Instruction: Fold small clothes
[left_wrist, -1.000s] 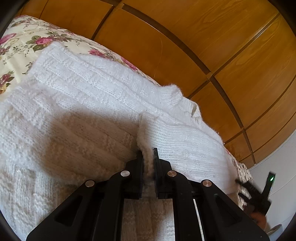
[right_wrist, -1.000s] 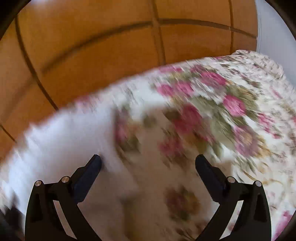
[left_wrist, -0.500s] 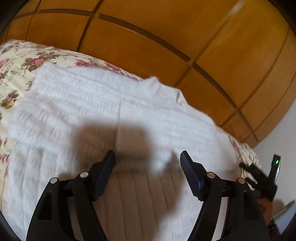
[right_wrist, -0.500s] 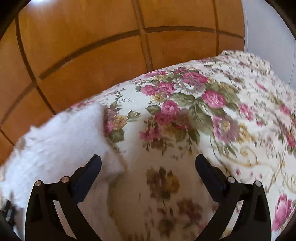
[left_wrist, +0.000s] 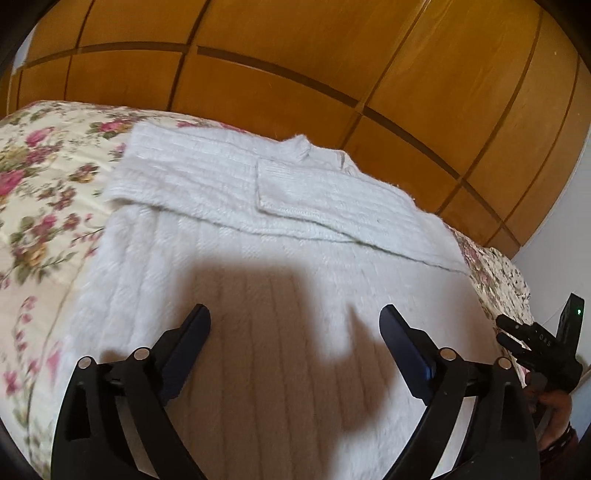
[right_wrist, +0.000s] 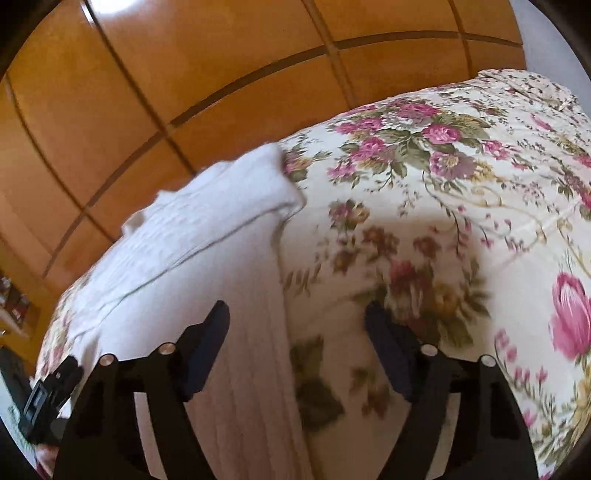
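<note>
Rightward, sweater (right_wrist: 207, 266) edge meets bare floral bedspread (right_wrist: 461, 206).

One white knitted sweater (left_wrist: 280, 266) with two sleeves folded across it, one cream floral-printed bedspread (right_wrist: 461, 206), two black two-finger grippers (left_wrist: 294, 334) (right_wrist: 297, 332).

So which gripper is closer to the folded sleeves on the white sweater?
Left. The left gripper hangs over the sweater, sleeves straight ahead. The right gripper straddles the sweater's side edge, partly over the flowery bedspread.
</note>
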